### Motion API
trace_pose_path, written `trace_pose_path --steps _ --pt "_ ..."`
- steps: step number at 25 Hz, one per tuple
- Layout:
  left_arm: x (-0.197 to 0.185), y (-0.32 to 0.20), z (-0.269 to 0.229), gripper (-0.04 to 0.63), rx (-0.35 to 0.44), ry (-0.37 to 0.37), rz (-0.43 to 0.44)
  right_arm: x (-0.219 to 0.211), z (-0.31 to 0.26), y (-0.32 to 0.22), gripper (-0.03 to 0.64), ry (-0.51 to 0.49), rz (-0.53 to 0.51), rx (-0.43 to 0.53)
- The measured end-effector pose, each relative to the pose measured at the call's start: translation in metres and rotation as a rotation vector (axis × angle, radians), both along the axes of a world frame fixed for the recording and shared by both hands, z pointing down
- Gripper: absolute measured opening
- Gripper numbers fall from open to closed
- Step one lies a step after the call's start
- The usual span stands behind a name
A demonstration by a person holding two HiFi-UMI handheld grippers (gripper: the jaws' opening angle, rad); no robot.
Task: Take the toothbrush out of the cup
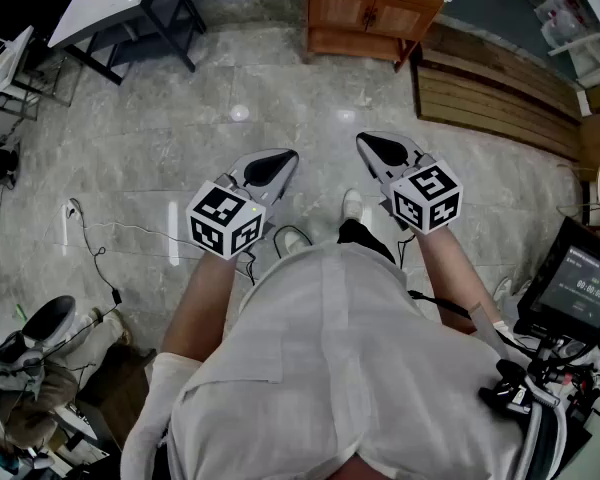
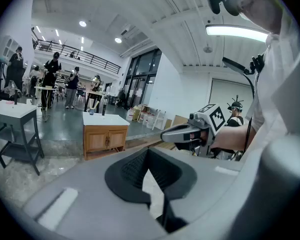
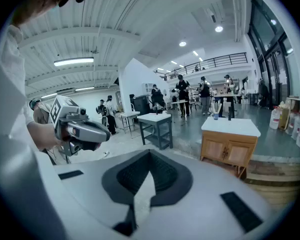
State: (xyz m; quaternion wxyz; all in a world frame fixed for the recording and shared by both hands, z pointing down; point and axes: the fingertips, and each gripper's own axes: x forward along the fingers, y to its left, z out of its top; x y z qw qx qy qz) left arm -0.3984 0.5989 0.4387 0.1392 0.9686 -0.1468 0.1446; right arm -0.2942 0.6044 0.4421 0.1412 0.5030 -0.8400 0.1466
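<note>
A small blue cup [image 3: 215, 116] stands far off on the white top of a wooden cabinet [image 3: 229, 151], with pale sticks rising from it; the toothbrush is too small to make out. The left gripper view also shows the cup [image 2: 91, 111] on the cabinet [image 2: 105, 139]. In the head view the cabinet [image 1: 375, 13] is across the stone floor. My left gripper [image 1: 283, 158] and right gripper [image 1: 370, 143] are held side by side in front of the body, well short of it. Both are shut with nothing in them, pads [image 2: 132, 169] [image 3: 162, 174] together.
A dark bottle [image 3: 230, 112] stands beside the cup. A grey table [image 1: 120, 3] is at the far left, and a low wooden platform [image 1: 500, 98] at the right. A cable [image 1: 95, 238] lies on the floor. A monitor [image 1: 580, 283] is close on my right. People stand in the background.
</note>
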Motion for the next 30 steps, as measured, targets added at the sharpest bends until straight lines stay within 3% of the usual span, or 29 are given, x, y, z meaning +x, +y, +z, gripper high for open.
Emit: trace_pose_path --steps 10,16,24,30 --pt "0.004 -0.004 -0.001 0.006 -0.009 0.012 0.003 -0.002 0.003 -0.001 0.005 -0.023 0.002 -0.019" --pt "0.011 -0.052 0.002 0.006 -0.026 0.004 -0.053 0.005 0.012 -0.053 0.005 -0.038 -0.054 -0.046" --pt "0.070 -0.127 -0.006 0.006 -0.040 -0.065 -0.090 0.064 0.006 -0.150 0.006 -0.083 -0.156 -0.032" --pt "0.141 -0.184 -0.022 0.006 -0.080 -0.048 -0.091 0.129 -0.009 -0.208 0.008 -0.100 -0.158 -0.009"
